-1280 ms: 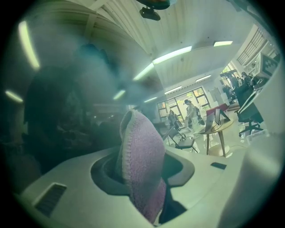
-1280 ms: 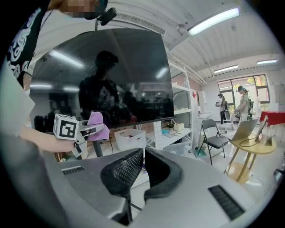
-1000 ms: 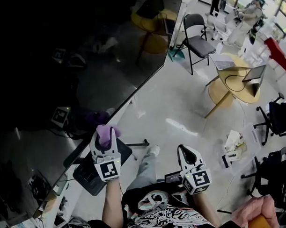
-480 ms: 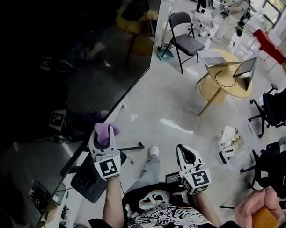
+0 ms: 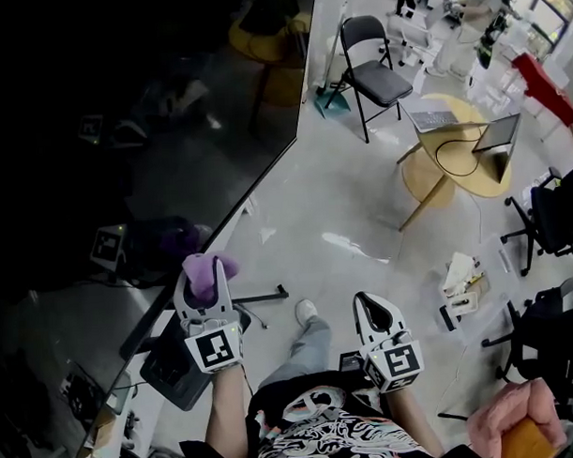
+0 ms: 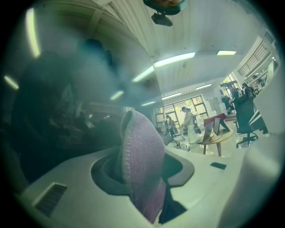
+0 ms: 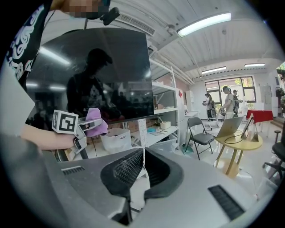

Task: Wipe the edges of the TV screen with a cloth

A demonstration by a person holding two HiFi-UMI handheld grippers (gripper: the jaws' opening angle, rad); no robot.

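Left gripper (image 5: 206, 282) clamped the purple cloth (image 5: 210, 266) by the TV screen (image 5: 124, 135).
Cloth stuck out between and past the fingers, just beside the screen's lower edge; right gripper (image 5: 376, 309) had jaws together, empty, well apart.

The TV (image 5: 124, 135) runs off the head view's top and left edges. The left gripper's (image 5: 204, 284) jaws hide the cloth's (image 5: 211, 265) lower part. Distant people (image 5: 489, 24) are too small to tell.
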